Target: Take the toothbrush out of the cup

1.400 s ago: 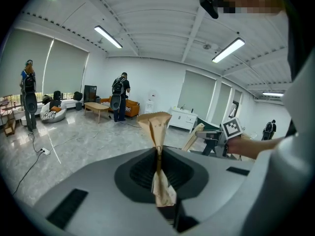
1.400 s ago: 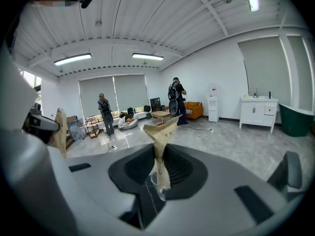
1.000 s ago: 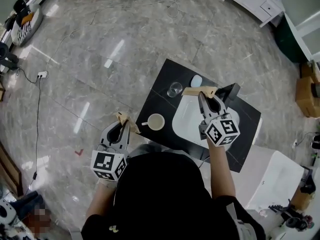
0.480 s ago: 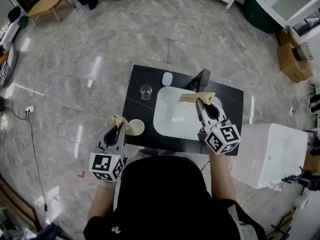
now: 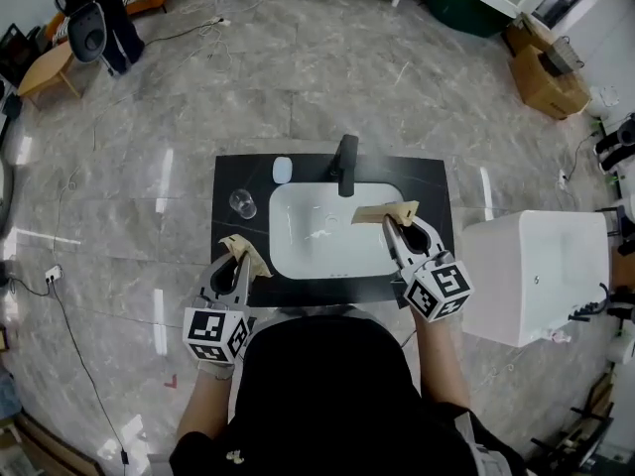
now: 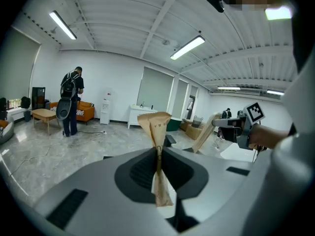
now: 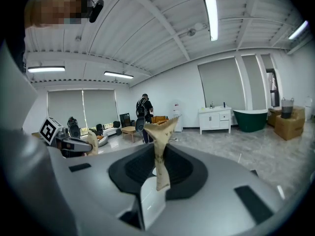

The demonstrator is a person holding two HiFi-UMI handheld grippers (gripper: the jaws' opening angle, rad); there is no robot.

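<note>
Cup (image 5: pixel 242 203) of clear glass stands on counter (image 5: pixel 422 181) beside sink (image 5: pixel 294 238).

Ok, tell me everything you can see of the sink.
The sink is a white basin, rectangular with rounded corners and glossy like ceramic, set into a black counter. A black faucet stands at the middle of its back edge, reaching over the bowl. The bowl looks empty, showing only glints of light. In the head view the tips of the right hand-held gripper lie over its right part; whether they touch it can't be told.
</note>
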